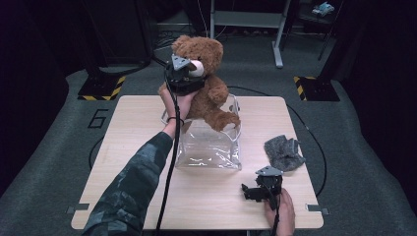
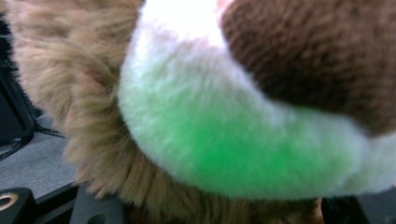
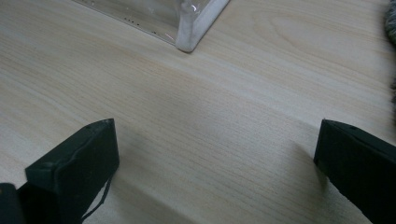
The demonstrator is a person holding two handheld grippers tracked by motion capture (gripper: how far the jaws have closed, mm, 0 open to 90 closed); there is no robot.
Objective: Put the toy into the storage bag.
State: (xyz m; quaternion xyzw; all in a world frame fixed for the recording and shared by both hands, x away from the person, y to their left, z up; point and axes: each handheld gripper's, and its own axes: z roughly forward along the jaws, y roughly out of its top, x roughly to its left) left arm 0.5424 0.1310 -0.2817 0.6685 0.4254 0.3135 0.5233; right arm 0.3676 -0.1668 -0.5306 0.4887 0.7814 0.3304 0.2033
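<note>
A brown teddy bear (image 1: 212, 93) is upright over the open top of a clear plastic bag (image 1: 211, 150), one foot hanging over its rim. My left gripper (image 1: 189, 73) is pressed against the bear's face and shut on it. In the left gripper view the white muzzle (image 2: 210, 121) and brown fur hide the jaw tips. My right gripper (image 1: 248, 191) rests low on the table near the front right. Its jaws stand wide apart with only bare wood between them (image 3: 215, 158). A corner of the bag (image 3: 189, 28) lies ahead of it.
A grey knitted cloth (image 1: 283, 152) lies on the wooden table (image 1: 133, 132) right of the bag, and its edge (image 3: 391, 18) shows at the far right. Grey carpet, stands with striped bases and a metal frame surround the table.
</note>
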